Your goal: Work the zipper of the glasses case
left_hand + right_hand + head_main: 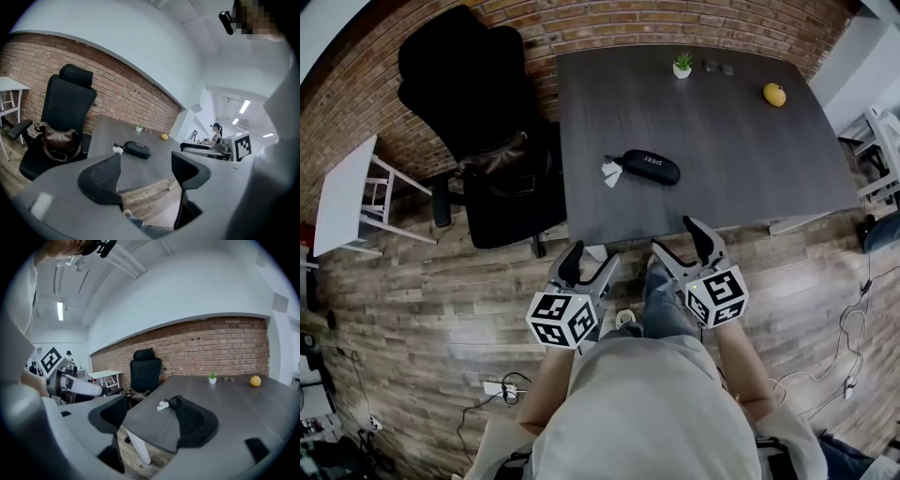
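The black glasses case (649,167) lies zipped on the dark table (741,141), with a white tag (611,172) at its left end. Both grippers hover over the floor, short of the table's near edge. My left gripper (592,258) is open and holds nothing; in the left gripper view (147,164) the case (136,148) shows far off between its jaws. My right gripper (675,239) is open and empty too. In the right gripper view (150,406) its right jaw hides most of the case, and only the tag (162,405) shows clearly.
A black office chair (478,94) with a brown bag (499,155) on its seat stands left of the table. A small potted plant (682,66) and a yellow object (774,94) sit at the far edge. A white side table (342,197) is far left.
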The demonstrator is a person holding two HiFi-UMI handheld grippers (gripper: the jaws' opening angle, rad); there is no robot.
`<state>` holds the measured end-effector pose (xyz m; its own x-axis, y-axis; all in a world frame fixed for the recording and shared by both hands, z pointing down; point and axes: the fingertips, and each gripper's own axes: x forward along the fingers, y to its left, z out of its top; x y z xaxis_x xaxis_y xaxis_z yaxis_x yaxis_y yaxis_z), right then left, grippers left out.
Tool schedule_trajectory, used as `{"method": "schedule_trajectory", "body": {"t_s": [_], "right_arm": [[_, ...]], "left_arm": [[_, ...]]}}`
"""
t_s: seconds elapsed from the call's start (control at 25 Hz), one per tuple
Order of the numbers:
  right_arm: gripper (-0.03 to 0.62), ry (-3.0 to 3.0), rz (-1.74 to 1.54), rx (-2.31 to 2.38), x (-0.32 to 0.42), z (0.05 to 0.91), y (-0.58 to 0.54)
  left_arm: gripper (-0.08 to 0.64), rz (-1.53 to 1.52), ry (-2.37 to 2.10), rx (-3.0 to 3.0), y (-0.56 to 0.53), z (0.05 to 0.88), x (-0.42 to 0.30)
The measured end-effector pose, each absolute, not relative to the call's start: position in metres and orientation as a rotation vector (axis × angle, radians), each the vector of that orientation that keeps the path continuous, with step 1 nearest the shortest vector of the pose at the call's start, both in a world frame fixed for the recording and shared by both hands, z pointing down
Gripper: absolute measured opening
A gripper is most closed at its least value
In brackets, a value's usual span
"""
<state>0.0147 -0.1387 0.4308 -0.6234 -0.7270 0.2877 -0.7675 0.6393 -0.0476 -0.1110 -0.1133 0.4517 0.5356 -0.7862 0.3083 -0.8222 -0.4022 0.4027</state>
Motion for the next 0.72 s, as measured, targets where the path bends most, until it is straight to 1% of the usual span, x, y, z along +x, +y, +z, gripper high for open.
{"method": "schedule_trajectory", "body": {"t_s": [0.4, 0.72], "right_arm": [[0.313, -2.518, 0.168, 1.135, 0.039, 0.48, -0.235], [0.327, -2.404, 0.14, 0.943, 0.044, 0.548, -0.307]], "left_arm": [[0.33, 0.082, -1.315, 2.218, -0.199, 0.471, -0.095], [0.33, 0.073, -1.314, 2.163, -0.265, 0.489, -0.081]]}}
